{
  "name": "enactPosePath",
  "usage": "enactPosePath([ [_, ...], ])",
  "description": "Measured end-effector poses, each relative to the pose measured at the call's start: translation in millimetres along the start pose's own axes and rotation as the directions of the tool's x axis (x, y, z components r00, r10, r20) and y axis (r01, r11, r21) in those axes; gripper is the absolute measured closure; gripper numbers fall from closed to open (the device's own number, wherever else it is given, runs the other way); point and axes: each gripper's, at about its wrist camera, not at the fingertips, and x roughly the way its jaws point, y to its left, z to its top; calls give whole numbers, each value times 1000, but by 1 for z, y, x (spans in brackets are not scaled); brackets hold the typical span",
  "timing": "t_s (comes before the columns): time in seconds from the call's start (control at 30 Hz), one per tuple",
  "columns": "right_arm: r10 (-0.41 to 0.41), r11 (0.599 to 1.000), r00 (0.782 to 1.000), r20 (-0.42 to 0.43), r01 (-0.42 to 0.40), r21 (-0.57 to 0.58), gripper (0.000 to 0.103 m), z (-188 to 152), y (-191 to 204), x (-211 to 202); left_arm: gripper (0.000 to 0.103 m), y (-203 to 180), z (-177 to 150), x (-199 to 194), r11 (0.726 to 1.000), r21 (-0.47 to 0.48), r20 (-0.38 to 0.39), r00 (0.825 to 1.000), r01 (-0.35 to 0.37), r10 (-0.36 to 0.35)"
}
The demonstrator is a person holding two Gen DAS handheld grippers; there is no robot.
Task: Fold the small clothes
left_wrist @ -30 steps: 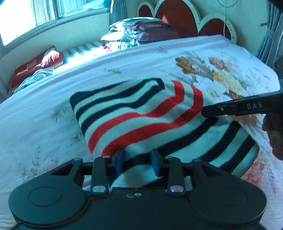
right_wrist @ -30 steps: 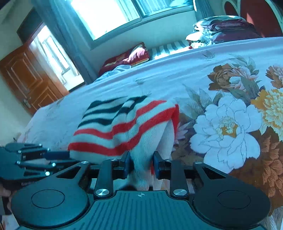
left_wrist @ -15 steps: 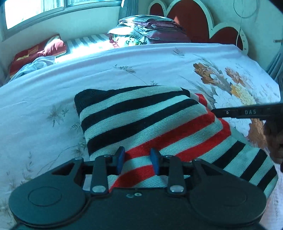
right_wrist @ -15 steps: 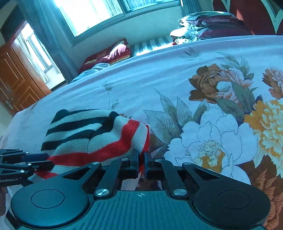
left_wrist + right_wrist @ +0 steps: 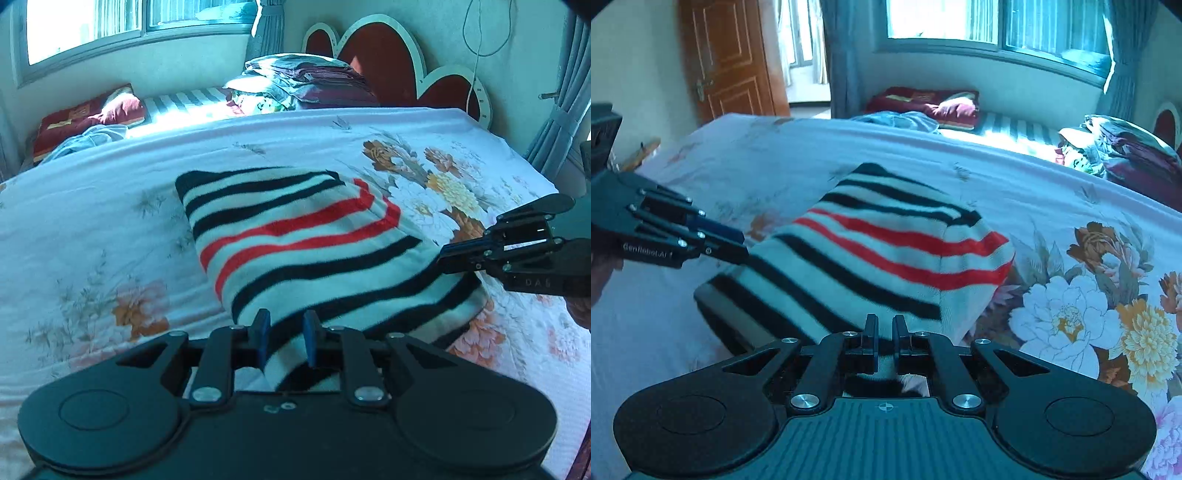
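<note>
My left gripper [image 5: 284, 338] is closing on the near edge of the striped sweater [image 5: 310, 243] on the bed [image 5: 92, 221]; my right gripper [image 5: 884, 338] pinches its other corner.

1. We hold the left gripper [image 5: 283, 334] at the near edge of the striped garment [image 5: 306, 243]. Its jaws are closing, with a fold of the knit between the blue pads [image 5: 263, 332].
2. We hold the right gripper [image 5: 884, 332] at the garment's other near corner, jaws clamped tight on the fabric.
3. Both grippers point downward toward the garment, one on each side of it.
4. Seen from the left wrist camera, the right gripper's tips meet the garment's right edge, and part of our hand [image 5: 580, 309] shows behind it.
</note>
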Motion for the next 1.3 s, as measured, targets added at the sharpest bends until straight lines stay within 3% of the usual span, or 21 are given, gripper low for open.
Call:
enactPosePath([
  [0.2,-40,999,994,-103,41,11,99,-40,2,16,85,-19,-30,15,996,60,-78,994,-73,77],
  [0.23,-39,999,994,-104,43,28,103,-45,0,18,85,-21,-35,18,994,64,-81,993,-86,91],
  [0.37,-58,996,996,-71,62,56,103,-54,-5,21,82,-20,-51,23,992,29,-54,991,-120,121],
  [0.47,-93,995,994,-57,94,13,103,-55,3,22,82,-22,-52,24,990,44,-45,990,-132,134],
  [0.6,-123,992,992,-37,123,11,103,-49,12,10,82,-23,-46,4,993,23,0,993,-115,116],
  [0.7,-134,991,990,54,132,26,103,-42,17,-12,76,-28,-39,-12,995,9,76,992,-103,102],
  [0.8,-148,988,983,111,141,70,103,-33,15,-11,73,-37,-32,-3,995,31,84,992,-92,89],
  [0.87,-167,983,981,96,158,94,103,-28,10,1,72,-42,-30,11,993,48,71,992,-106,102],
  [0.93,-171,980,985,-17,171,105,103,-35,0,26,72,-43,-33,30,993,67,11,996,-94,94],
  [1.07,-185,979,983,-7,185,88,103,-35,6,26,73,-41,-33,27,993,78,10,996,-90,89],
  [1.2,-178,974,984,21,173,145,103,-33,4,16,72,-39,-28,18,994,64,9,996,-93,93],
  [1.23,-174,973,984,39,165,163,103,-30,3,11,68,-40,-26,16,992,64,17,994,-105,104],
  [1.3,-178,970,982,67,164,178,103,-24,2,4,32,-44,-23,12,984,72,53,986,-160,156],
])
